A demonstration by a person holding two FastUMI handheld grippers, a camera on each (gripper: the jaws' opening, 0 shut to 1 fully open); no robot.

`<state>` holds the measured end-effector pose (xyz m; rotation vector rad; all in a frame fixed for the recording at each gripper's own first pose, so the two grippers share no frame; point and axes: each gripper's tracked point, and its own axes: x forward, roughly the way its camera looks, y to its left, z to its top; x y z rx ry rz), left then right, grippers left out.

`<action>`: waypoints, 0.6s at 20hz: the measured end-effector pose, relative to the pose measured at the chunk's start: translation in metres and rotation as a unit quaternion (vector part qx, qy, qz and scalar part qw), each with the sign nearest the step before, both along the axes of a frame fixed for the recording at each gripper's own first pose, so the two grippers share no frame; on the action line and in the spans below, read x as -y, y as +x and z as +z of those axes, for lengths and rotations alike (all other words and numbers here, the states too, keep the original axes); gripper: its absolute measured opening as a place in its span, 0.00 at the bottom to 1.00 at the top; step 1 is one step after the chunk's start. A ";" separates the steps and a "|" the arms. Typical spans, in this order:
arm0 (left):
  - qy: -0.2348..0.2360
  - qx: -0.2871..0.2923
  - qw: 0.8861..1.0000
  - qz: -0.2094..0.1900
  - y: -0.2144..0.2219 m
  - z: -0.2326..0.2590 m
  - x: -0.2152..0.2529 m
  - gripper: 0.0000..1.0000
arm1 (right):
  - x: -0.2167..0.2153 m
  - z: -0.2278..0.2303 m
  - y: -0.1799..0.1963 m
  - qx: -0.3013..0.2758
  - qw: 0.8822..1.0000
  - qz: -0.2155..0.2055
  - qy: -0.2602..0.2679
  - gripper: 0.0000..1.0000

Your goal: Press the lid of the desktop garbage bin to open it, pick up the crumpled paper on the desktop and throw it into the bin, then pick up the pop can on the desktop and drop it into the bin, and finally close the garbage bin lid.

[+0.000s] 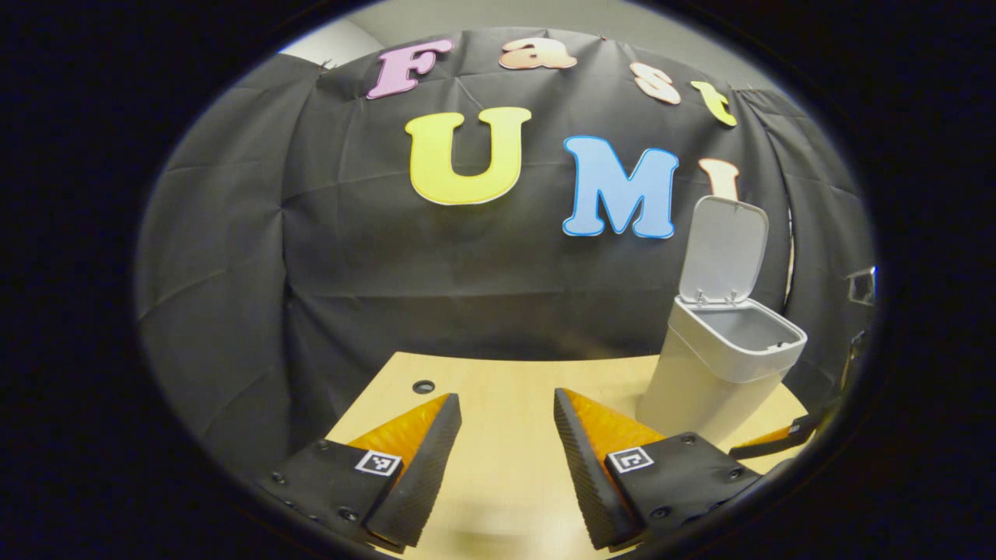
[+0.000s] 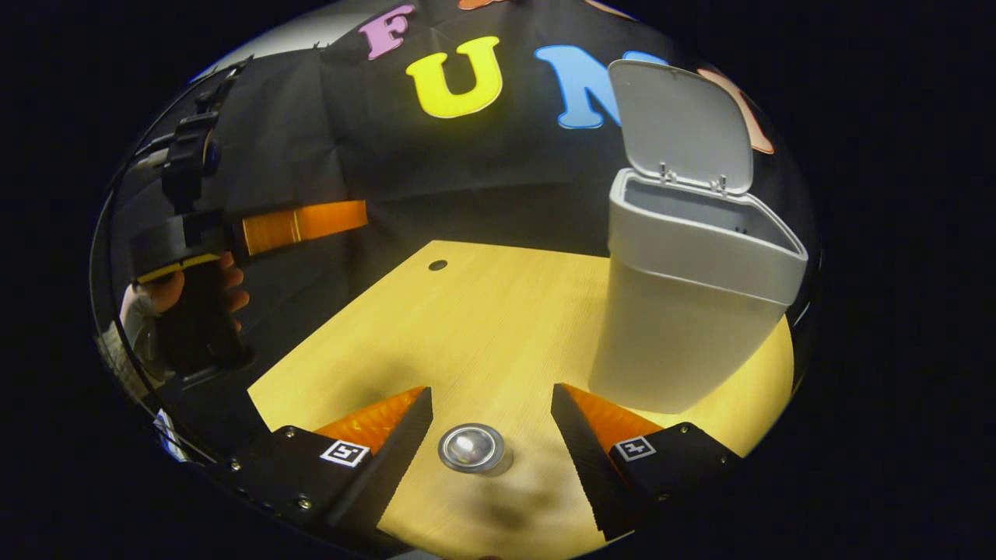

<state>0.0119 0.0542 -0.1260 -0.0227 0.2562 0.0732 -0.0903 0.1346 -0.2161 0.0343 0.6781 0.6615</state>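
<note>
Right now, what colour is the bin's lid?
The lid is pale grey-white, like the bin itself; clearest in the right gripper view.

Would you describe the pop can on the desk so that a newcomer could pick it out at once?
Start at the pale wooden desk and find the tall light-grey bin with its lid raised. In the right gripper view, the pop can stands on the desk left of and nearer than the bin, between the open fingers of the right gripper. It is seen from above as a small shiny metal disc, the only metallic thing there.
</note>
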 end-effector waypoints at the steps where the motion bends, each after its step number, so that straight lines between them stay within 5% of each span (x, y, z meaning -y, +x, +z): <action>1: -0.001 0.000 1.000 0.003 -0.002 0.000 -0.003 0.75 | -0.004 -0.006 -0.003 -0.003 1.000 0.010 -0.005 0.98; 12: 0.001 -0.007 0.999 0.036 -0.028 -0.008 -0.030 0.75 | -0.021 -0.059 -0.022 -0.038 0.995 0.063 -0.064 0.98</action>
